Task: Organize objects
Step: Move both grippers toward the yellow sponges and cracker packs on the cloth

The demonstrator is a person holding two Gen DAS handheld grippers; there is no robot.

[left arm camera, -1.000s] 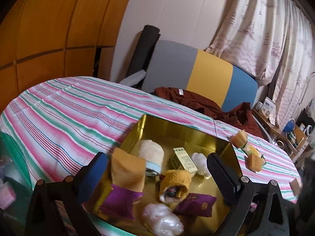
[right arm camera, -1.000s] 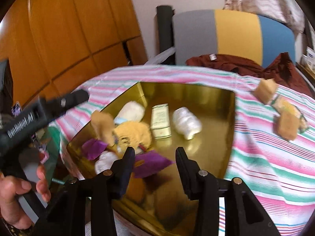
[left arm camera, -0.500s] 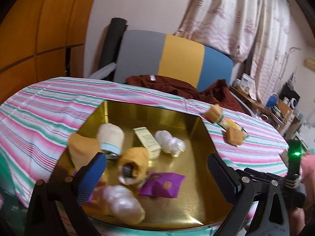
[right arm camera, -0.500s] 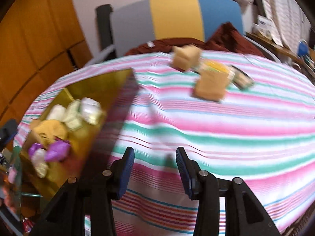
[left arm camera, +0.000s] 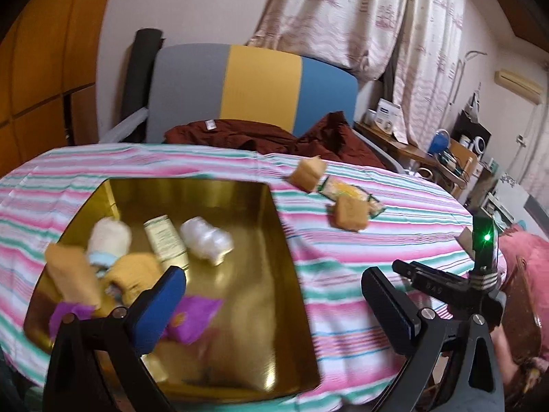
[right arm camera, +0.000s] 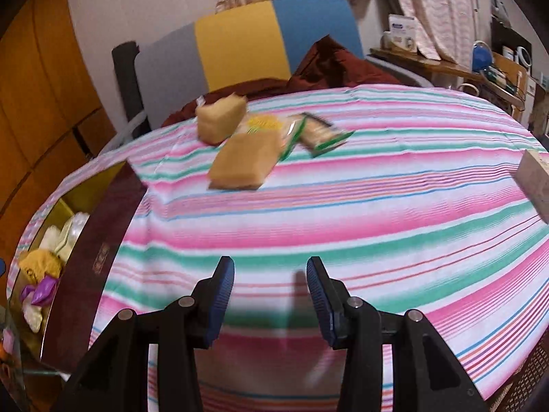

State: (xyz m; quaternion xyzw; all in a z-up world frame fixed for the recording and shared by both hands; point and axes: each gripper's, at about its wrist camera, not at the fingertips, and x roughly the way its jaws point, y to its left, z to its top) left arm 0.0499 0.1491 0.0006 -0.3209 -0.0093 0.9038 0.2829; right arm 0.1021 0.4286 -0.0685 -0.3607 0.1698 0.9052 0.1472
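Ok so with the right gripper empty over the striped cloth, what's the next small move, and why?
Probably carry the right gripper forward to the nearer tan packet and straddle it. Its jaws stand apart with nothing between them, the packet lies loose on the cloth outside the gold tray, and the tray already holds the other small items.

A lived-in room of a home: floral curtains [left arm camera: 360, 17] hang over the window, wooden cupboard doors [left arm camera: 44, 79] line one wall, a tricolour chair [left arm camera: 254, 86] draped with a maroon garment [left arm camera: 260, 134] stands behind the striped-cloth worktop [right arm camera: 377, 185], and a cluttered side shelf [left arm camera: 442, 161] fills the corner.
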